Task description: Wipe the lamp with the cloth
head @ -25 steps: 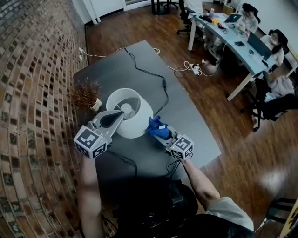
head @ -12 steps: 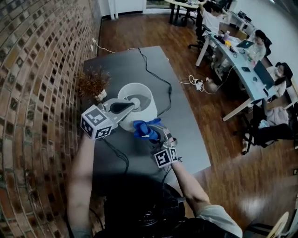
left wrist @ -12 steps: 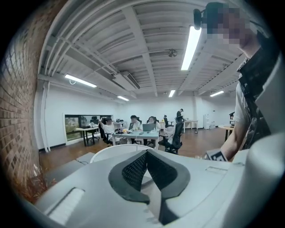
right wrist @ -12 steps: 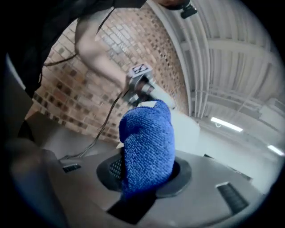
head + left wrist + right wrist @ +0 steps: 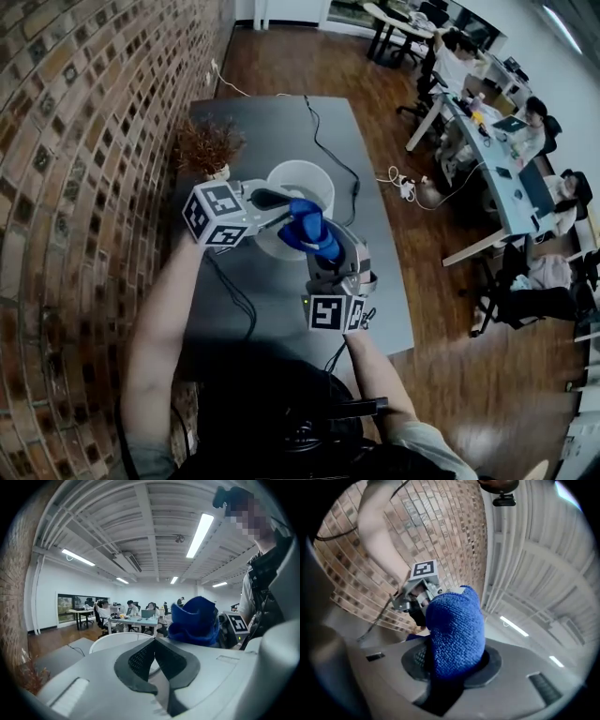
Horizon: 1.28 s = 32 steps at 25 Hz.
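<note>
Lamp (image 5: 305,180) on the table (image 5: 253,122) ahead of you, potted dried plant (image 5: 208,150) left of it beside the brick wall (image 5: 84,141), power cord (image 5: 328,141) behind the lamp, your left gripper (image 5: 269,199) over its left rim, cloth (image 5: 305,228) between your right gripper's (image 5: 323,253) jaws just right of that, office desks (image 5: 487,122) far right.

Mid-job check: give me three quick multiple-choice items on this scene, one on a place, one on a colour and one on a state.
1. The dried plant is:
A) on the table beside the brick wall
B) on the floor
C) on an office desk

2. The cloth is:
A) white
B) blue
C) grey

3. The right gripper is:
A) open and empty
B) shut on the cloth
C) shut on a cable

Answers:
1 A: the head view shows it between the lamp and the wall.
2 B: it shows blue in every view.
3 B: the right gripper view shows its jaws clamped on the cloth.
</note>
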Tool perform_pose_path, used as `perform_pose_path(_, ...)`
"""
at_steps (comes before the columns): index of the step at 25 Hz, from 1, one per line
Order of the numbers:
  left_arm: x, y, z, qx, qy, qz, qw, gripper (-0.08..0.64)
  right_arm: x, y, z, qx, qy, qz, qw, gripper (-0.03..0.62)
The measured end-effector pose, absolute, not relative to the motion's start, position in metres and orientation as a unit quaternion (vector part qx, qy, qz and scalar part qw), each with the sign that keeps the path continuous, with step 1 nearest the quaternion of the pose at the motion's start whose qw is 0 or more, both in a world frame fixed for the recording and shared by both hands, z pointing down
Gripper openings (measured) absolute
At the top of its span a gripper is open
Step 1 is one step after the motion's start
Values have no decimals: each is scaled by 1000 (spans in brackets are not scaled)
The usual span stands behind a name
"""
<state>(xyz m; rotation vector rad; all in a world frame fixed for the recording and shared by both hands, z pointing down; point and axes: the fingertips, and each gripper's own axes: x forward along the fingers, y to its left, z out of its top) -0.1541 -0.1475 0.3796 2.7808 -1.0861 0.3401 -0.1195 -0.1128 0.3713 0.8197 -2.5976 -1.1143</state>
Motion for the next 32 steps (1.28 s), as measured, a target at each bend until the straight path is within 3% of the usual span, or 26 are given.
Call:
perform_pose_path(4, -157, -148, 378, 925, -361, 91, 78, 2, -142, -101, 424, 288, -847, -427, 130, 109)
perform_pose_path(8, -155, -145, 379, 927, -357, 89, 71, 3, -141, -66, 551, 184, -820, -470, 269, 109)
perform_pose_path(10, -154, -145, 380, 927, -358, 96, 62, 3, -127, -54, 603, 137, -821, -442, 334, 109)
perform_pose_path(12, -153, -143, 380, 929, -352, 106, 44, 2, -106, -52, 621, 141, -854, -360, 349, 109)
perform_pose_path(14, -162, -142, 366, 931, -357, 80, 17, 3, -77, -70, 607, 206, -915, -177, 297, 109)
perform_pose_path(17, -224, -162, 323, 903, -429, -22, 2, 3, -44, -113, 572, 294, -930, 171, 140, 109)
perform_pose_path(19, -256, -185, 324, 887, -459, -33, 18, 5, -38, -130, 572, 309, -887, 338, 52, 109)
perform_pose_path(21, -256, -203, 345, 897, -434, -44, 64, 65, -43, -137, 587, 307, -838, 452, -5, 109)
perform_pose_path(26, -224, -205, 378, 924, -356, -69, 121, 95, -70, -151, 602, 275, -773, 566, -80, 107)
perform_pose_path(32, -216, -172, 374, 898, -426, -67, 84, 98, -70, -195, 602, 207, -762, 609, -74, 98)
